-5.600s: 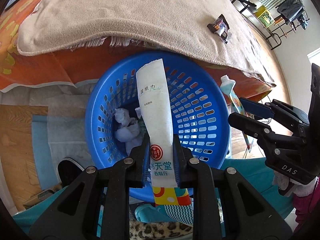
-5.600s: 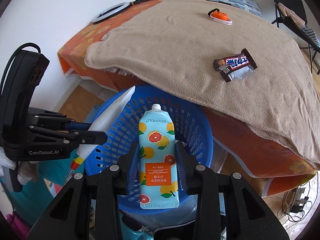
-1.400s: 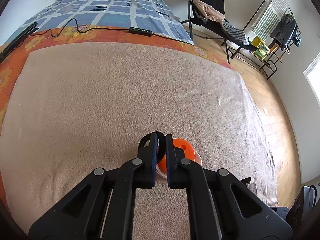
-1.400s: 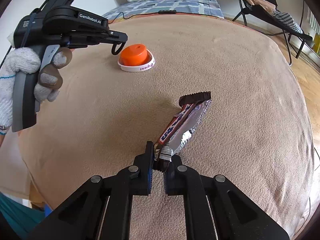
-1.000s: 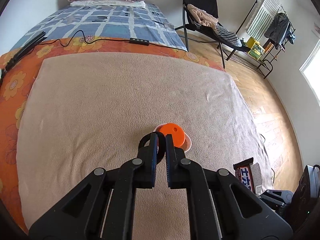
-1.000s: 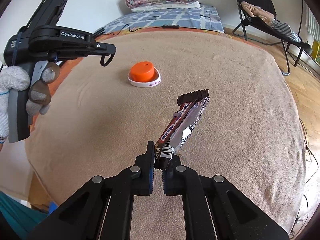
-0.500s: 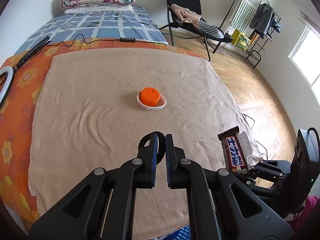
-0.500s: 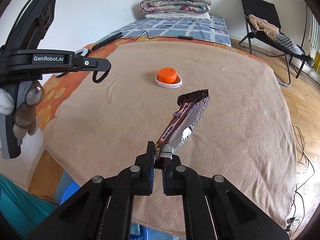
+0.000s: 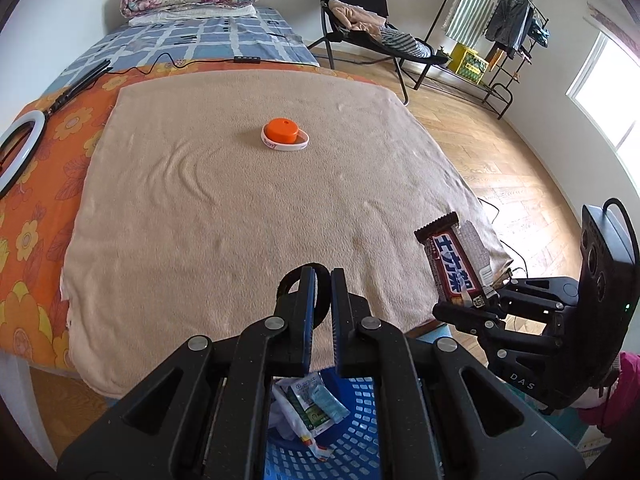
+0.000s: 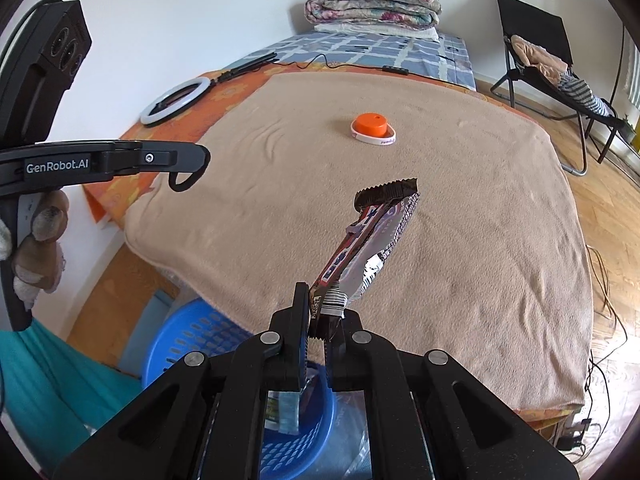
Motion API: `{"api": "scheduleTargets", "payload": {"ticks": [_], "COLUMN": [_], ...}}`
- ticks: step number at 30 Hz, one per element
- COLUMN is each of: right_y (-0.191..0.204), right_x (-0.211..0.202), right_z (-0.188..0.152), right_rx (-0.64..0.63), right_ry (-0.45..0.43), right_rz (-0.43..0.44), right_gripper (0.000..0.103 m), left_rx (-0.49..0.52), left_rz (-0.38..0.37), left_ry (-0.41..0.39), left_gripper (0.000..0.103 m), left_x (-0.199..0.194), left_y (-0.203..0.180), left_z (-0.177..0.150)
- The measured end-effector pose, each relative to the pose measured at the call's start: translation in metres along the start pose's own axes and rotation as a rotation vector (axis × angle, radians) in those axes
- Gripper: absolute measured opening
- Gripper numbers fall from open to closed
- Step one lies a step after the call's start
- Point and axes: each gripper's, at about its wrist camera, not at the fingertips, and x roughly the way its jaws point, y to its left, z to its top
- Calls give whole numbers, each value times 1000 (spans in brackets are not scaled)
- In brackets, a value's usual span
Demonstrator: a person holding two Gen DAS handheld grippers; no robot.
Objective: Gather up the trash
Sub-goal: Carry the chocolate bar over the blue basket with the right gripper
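Beyond both grippers, an orange cap [image 9: 282, 129] sits on the beige blanket [image 9: 224, 216].

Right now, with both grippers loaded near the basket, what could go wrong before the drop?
1. The right gripper pinches the candy wrapper only at its bottom corner, so the floppy wrapper could slip out short of the blue basket.
2. The left gripper holds a thin black loop that curls around one finger; it may snag on release.
3. The orange cap and white band sit far up the blanket and could be overlooked.
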Motion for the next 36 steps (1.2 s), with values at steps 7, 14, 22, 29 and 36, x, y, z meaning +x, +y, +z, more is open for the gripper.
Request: {"api": "scheduleTargets", "payload": {"ticks": [7,14,22,29,36], "right_y": [18,33,46,52,54], "right_x": [-5,-5,6,18,30], "right_z": [-23,-41,-62,-76,-86], "right_rx": [-25,-34,-42,-48,-51], "right_ry": [18,42,88,128,162], "right_rz": [18,42,60,65,65], "right_gripper": [5,5,5,5,5], "left_rx": [19,11,-1,-5,-22], "left_rz": [17,21,14,18,28], "left_ry": [22,61,121,180,223], "left_gripper": [6,5,6,6,6], "left_x": [-5,1,15,30,41], "left_y": [-11,-11,-9,-4,5], "left_z": [-39,-73,-104,-126,-136]}}
